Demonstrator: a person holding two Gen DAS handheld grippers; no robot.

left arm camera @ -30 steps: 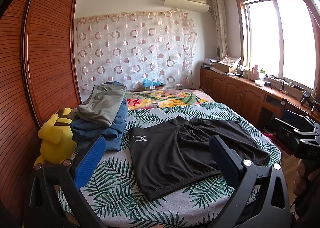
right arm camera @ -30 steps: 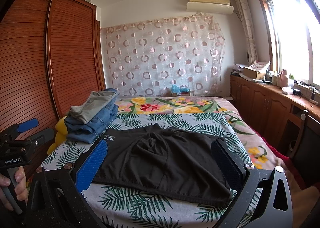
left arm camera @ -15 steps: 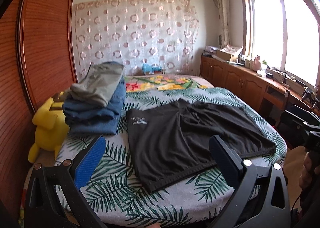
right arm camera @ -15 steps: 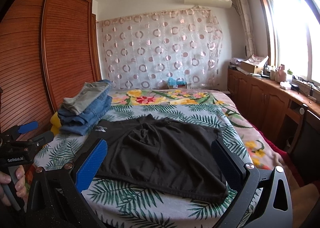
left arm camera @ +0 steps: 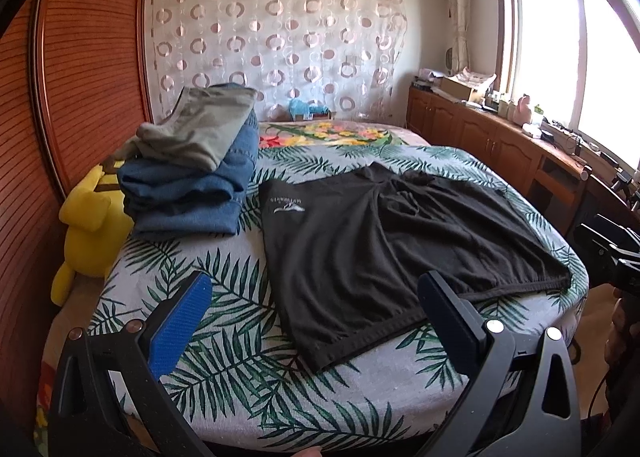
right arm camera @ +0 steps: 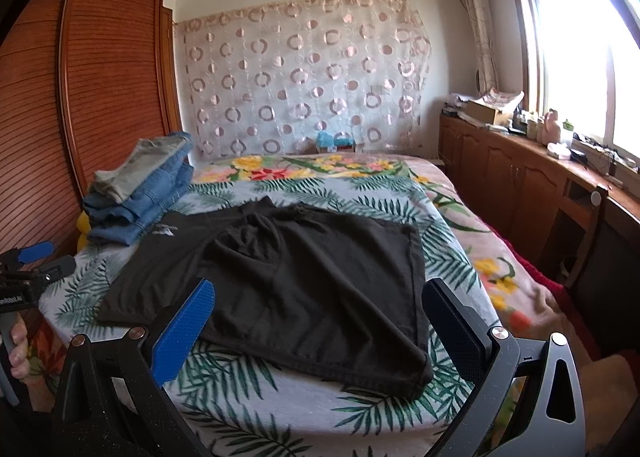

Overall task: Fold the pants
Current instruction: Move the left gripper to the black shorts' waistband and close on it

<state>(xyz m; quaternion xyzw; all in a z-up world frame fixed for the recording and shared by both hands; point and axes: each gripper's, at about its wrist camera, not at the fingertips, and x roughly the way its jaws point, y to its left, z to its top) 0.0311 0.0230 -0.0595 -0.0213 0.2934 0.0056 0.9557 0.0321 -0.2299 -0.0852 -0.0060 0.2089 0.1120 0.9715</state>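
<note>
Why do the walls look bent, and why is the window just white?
Left wrist view: the fisheye lens bows the wardrobe and the window is blown out by daylight. Right wrist view: same curving and glare at its window; the black shorts stay dark but sharp.

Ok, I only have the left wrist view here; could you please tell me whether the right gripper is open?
Observer: Yes, the right gripper is open, with nothing between its fingers.
Operator: Thank you. Does the right end of the black shorts hang off the bed?
Observer: No. In the right wrist view the black shorts lie flat, and leafy bedcover shows beyond their right edge.
Operator: And what lies further right?
Observer: A pink flowered blanket runs along that side of the bed.
</note>
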